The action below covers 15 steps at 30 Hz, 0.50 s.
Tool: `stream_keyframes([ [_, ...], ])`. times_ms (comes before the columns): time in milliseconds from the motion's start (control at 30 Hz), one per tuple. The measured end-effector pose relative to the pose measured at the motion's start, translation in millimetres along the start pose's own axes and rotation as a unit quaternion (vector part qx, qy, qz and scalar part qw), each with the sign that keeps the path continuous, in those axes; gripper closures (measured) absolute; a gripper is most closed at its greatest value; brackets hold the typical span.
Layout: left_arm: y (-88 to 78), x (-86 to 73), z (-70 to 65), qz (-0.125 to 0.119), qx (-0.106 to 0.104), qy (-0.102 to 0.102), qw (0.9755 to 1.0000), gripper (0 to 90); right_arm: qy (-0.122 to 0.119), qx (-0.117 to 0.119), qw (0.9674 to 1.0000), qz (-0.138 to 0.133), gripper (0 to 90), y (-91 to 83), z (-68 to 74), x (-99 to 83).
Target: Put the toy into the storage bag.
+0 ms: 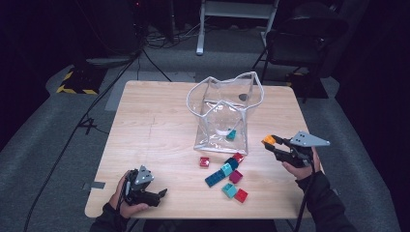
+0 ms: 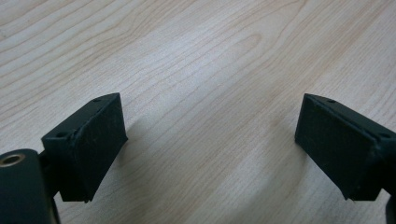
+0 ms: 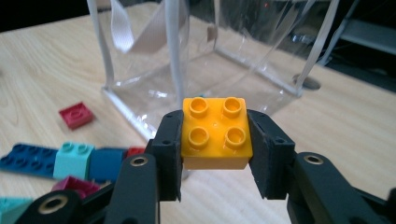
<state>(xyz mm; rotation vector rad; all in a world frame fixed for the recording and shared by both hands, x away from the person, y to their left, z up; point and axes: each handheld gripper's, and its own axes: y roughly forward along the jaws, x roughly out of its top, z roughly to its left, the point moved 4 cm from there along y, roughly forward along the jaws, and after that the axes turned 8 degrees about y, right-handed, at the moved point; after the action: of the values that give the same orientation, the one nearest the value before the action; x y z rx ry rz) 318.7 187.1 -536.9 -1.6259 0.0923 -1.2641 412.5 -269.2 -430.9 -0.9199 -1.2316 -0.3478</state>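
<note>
Your right gripper (image 3: pixel 215 154) clamped the orange brick (image 3: pixel 215 133) beside the clear bag (image 1: pixel 223 113). Your left gripper (image 2: pixel 210 140) rested wide open, holding nothing, over the table (image 2: pixel 210 56).

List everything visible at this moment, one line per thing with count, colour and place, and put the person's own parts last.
table: 1, light wood, centre of the high view
bag: 1, clear plastic with white trim, standing open at the table's far middle
teal brick in the bag: 1, teal, on the bag's floor
orange brick: 1, orange, four studs, clamped between the right gripper's jaws
loose bricks: about seven, red, teal, blue and magenta, on the table just in front of the bag
chair: 1, dark, on the floor beyond the table's far right corner
left gripper: 1, black, jaws open, low at the table's near left
right gripper: 1, black with grey plate, right of the bag
</note>
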Motion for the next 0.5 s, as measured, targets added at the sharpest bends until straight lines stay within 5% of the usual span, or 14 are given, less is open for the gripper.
stream_keyframes([
  [500, 0.0, 0.0, -0.1, 0.0, 0.0, 0.0, 1.0, 9.1, -0.018, -0.004, 0.9989, -0.044, 59.3, -3.6, 5.2, 57.3],
])
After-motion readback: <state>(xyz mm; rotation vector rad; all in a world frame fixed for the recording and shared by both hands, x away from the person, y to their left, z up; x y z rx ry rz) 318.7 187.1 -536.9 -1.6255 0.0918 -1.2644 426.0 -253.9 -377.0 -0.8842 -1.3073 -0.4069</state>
